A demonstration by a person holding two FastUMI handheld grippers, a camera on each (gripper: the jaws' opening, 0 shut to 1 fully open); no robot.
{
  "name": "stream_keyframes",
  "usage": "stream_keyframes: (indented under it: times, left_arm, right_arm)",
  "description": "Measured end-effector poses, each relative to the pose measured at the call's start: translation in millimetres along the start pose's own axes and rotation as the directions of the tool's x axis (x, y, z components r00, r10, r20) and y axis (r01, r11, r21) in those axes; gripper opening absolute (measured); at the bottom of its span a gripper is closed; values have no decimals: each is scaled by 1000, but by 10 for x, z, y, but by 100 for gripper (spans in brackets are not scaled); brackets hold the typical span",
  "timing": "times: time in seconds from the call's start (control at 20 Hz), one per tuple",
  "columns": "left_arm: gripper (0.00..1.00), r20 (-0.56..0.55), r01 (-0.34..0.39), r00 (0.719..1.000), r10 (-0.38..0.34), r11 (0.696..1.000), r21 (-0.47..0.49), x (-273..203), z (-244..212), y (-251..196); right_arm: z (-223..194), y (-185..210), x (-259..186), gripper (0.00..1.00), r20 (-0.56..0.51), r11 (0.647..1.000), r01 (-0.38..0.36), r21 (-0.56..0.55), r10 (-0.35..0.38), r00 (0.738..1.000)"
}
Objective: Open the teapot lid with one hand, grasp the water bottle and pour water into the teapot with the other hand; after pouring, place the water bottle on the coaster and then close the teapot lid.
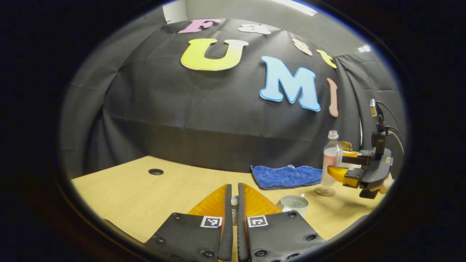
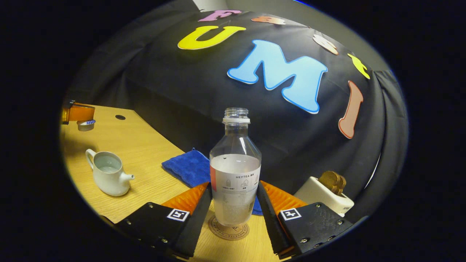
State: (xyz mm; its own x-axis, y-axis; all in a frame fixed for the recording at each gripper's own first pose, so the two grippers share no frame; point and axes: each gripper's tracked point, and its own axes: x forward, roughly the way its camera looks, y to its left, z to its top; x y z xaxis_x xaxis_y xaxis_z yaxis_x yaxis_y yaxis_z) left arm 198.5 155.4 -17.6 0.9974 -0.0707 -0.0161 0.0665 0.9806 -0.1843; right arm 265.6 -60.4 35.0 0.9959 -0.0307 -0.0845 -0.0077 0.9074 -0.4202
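Two grippers are in play around the water bottle (image 2: 235, 171), which stands upright on the round coaster (image 2: 228, 230), capless and partly full. In the right gripper view, the right gripper (image 2: 233, 203) has its fingers spread to either side of the bottle, close beside its lower body; whether they press on it is hard to make out. Left of the bottle sits the white teapot (image 2: 108, 177), lid off, water inside. Behind the bottle lies a blue cloth (image 2: 187, 167), partly hidden by it. Right of the bottle, a white holder (image 2: 320, 194) with brown discs is cut off by a finger. In the left gripper view, the left gripper (image 1: 234, 209) is clenched on a small pale piece, probably the lid, mostly hidden.
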Motion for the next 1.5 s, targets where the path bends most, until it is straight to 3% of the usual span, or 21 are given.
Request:
stream_keyframes:
  times: [0.3, 0.45, 1.15, 1.35, 1.5]
  left_arm:
    - [14, -1, 0, 1000, 0, 1000, 3, 3, -2, -5]
    - [14, -1, 2, 1000, -2, 1000, 3, 3, 5, -12]
    - [14, -2, 4, 1000, -4, 1000, 9, 1, -2, -23]
    - [14, -1, 4, 1000, -4, 1000, 7, 5, 11, -15]
    - [14, 3, 3, 1000, -3, 1000, 3, -5, 13, -8]
  right_arm:
    - [-203, -136, 101, 76, -56, 965, 4, 261, 11, 998]
    - [-313, -180, 99, 76, -87, 942, 17, 335, 13, 996]
    - [-356, -209, 128, 77, -100, 941, 50, 335, -17, 995]
    - [-306, -226, 44, 93, -94, 936, 61, 347, -30, 995]
    - [-276, -263, -63, 95, -84, 920, 86, 381, -58, 995]
